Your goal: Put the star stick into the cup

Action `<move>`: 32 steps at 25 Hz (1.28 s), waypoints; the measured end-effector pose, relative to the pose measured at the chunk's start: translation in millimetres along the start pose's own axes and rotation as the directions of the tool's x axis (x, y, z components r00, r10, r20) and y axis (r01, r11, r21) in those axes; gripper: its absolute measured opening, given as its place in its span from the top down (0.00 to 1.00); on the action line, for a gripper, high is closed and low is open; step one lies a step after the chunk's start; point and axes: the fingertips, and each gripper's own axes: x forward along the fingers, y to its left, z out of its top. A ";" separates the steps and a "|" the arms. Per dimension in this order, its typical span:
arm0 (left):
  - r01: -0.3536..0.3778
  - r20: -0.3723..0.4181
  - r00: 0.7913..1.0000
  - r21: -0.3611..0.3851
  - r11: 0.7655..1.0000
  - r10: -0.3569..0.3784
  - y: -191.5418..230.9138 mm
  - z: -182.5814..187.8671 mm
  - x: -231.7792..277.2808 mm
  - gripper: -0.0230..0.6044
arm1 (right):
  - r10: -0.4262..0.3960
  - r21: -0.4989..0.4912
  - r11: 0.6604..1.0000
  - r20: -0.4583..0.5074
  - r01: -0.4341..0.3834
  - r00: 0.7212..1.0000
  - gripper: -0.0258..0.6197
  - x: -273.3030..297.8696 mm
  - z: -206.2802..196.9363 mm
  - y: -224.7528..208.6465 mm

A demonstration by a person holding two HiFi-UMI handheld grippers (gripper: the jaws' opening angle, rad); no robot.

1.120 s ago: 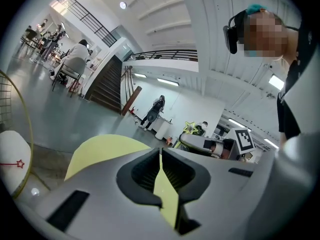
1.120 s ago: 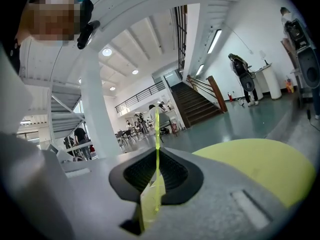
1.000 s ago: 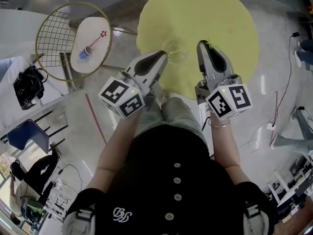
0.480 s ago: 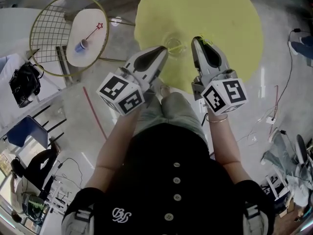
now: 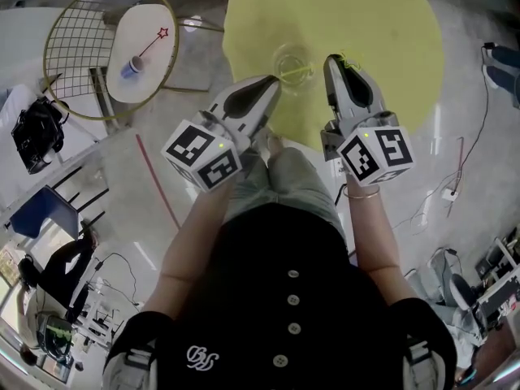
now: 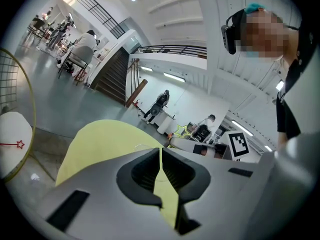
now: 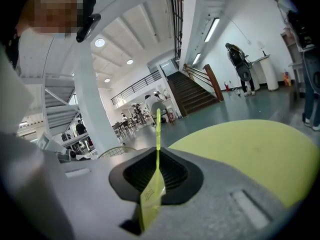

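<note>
Head view. Round bench [image 5: 366,23], matt yellow top, fills twelve o'clock. A cup [image 5: 291,62], clear, thin-walled and round-mouthed, stands upright on it. Right hand-held gripper [image 5: 335,60], a grey moulded shell with a black-and-white marker cube behind, sits at one o'clock, just beside the cup. The star stick [image 5: 350,62], thin and yellow-green, shows at its tip. Left hand-held gripper [image 5: 271,82], same build, sits at eleven o'clock, near the cup's other side. A white side table [image 5: 150,19] at ten o'clock, well apart, carries a red star wand [image 5: 153,44] and a blue cup [image 5: 132,66].

Left gripper view. Jaws are clenched tip to tip with nothing between them; only bench yellow shows through the slot below. The stick's outline star [image 6: 181,130] is at one o'clock.

Right gripper view. Ribbed black pads are clamped on the star stick [image 7: 158,129], a slim, stiff, translucent rod rising to twelve o'clock, with a flat tab low in the grip.

Step in hand, as judged: the carry to the cup, with the stick not yet in. The next move calls for bringing one end over the mouth, tipping it in, then easing the grip. The light cup looks easy to topple.
</note>
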 end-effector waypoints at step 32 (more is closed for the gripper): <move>0.027 -0.003 1.000 0.018 0.999 -0.027 -1.7 0.9 -5.4 0.93 | -0.073 0.023 0.997 0.006 0.073 0.997 0.71 -10.7 -6.3 -3.4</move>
